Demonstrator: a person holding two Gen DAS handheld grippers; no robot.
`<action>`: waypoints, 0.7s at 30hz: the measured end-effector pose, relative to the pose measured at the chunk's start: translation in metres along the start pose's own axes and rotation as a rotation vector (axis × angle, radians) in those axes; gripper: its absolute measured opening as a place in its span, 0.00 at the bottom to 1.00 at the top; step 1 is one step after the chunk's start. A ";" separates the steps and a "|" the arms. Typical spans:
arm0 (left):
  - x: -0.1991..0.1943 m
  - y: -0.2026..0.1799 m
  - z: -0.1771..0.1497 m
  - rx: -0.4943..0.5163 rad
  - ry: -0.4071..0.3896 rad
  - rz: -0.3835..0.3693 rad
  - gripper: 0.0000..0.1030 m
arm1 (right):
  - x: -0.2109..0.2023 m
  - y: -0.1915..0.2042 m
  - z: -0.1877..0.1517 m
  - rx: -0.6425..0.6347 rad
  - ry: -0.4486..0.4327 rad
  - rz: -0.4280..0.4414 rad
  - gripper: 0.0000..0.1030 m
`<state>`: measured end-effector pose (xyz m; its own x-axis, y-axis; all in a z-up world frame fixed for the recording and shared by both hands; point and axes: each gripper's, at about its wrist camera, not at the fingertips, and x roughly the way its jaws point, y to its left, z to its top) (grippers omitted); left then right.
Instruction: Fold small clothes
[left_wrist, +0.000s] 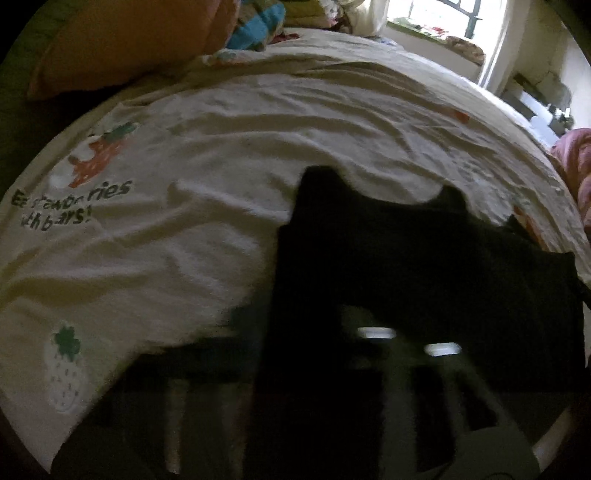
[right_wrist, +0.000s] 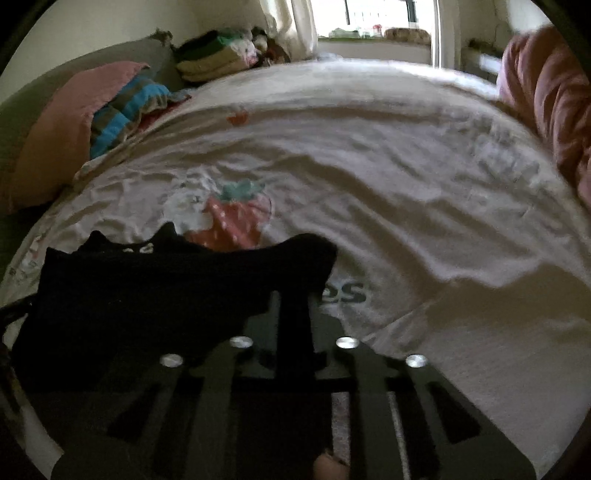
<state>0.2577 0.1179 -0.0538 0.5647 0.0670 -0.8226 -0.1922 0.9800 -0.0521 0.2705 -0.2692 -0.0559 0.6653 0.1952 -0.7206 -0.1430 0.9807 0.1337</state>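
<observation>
A small black fabric garment (left_wrist: 424, 258) lies spread over a wrinkled white bed sheet printed with strawberries and dark lettering (left_wrist: 221, 147), filling the lower right of the left wrist view and the lower left of the right wrist view (right_wrist: 147, 288). The left gripper (left_wrist: 406, 321) is closed with the black cloth over its blurred tips, so a grip on it looks likely but cannot be told for sure. The right gripper (right_wrist: 295, 295) is pinched tight on the garment's edge at lower centre, while pink and striped bedding (right_wrist: 110, 107) sits at upper left.
</observation>
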 end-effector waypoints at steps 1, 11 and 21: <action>-0.002 -0.004 0.000 0.023 -0.010 0.023 0.04 | -0.006 0.002 0.000 -0.004 -0.029 0.001 0.09; -0.027 -0.003 0.013 0.042 -0.126 0.063 0.03 | -0.018 -0.007 0.011 0.040 -0.107 -0.025 0.08; -0.014 0.008 -0.016 0.003 -0.075 0.084 0.17 | -0.006 -0.008 -0.015 0.050 0.006 -0.122 0.18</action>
<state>0.2350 0.1221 -0.0519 0.6054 0.1628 -0.7791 -0.2388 0.9709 0.0174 0.2569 -0.2782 -0.0627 0.6713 0.0743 -0.7374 -0.0245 0.9966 0.0781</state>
